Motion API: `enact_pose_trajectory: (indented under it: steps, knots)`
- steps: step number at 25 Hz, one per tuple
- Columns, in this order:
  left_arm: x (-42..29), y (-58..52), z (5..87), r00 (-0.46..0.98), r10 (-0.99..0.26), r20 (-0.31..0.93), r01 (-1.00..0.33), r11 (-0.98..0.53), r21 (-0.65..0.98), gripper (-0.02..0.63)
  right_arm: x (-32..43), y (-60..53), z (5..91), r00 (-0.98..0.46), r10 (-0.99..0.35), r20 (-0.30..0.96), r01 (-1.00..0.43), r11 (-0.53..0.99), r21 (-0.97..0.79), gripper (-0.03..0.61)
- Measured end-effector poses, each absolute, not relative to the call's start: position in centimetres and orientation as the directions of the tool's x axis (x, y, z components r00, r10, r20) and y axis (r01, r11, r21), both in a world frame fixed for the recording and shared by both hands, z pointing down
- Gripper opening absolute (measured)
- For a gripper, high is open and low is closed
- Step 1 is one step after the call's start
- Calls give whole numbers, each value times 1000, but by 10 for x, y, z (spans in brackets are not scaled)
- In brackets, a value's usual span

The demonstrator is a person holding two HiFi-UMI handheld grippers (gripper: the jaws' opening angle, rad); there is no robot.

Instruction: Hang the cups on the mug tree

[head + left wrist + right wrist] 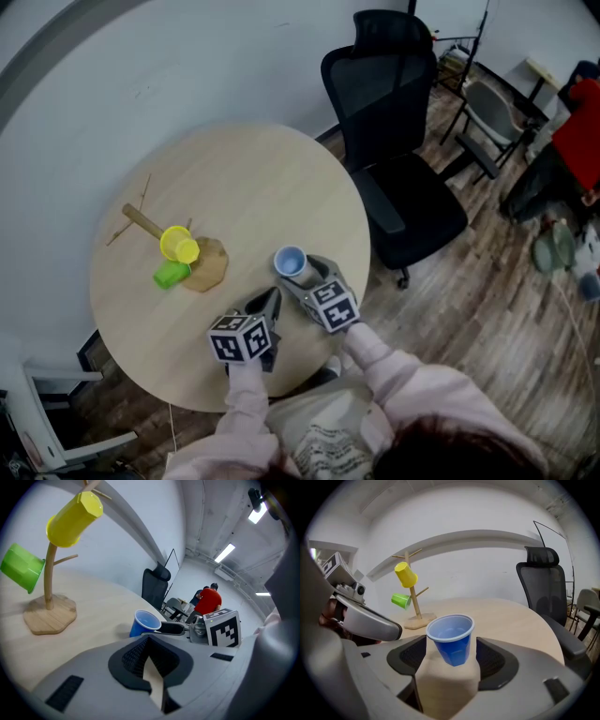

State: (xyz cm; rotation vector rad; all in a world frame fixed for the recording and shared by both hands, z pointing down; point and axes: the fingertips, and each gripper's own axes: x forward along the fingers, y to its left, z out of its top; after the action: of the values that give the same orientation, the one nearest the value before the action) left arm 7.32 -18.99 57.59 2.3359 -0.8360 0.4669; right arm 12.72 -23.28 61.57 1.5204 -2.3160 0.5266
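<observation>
Your blue plastic cup, pale-rimmed and tapered, stands upright on the round pale wooden table. It sits between your right gripper's released jaws, which stand clear of it. Your left gripper is clenched on nothing. That makes three cups: this one, plus one yellow plastic cup and one green plastic cup hanging on the single wooden mug tree.

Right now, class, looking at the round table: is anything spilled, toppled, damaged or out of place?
Nothing stands out. The wooden mug tree stands upright, with the yellow plastic cup and green plastic cup hung on it. The blue plastic cup stands upright on the round table between the open right tongs, not yet hung.
</observation>
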Motion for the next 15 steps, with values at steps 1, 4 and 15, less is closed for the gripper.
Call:
enact_pose_trajectory:
  steps: [1, 4, 15]
  knots:
    - [72, -191, 576, 735, -453, 504, -667, -613, 423, 5, 125, -233, 614, -385, -799, 462, -920, 371, -125, 342]
    - [66, -194, 577, 727, -463, 508, -678, -603, 421, 5, 119, -235, 613, -392, -782, 485, -915, 387, -116, 342]
    - [52, -202, 582, 699, -482, 528, -708, -569, 419, 5, 114, -247, 624, -393, -774, 496, -908, 413, -75, 351]
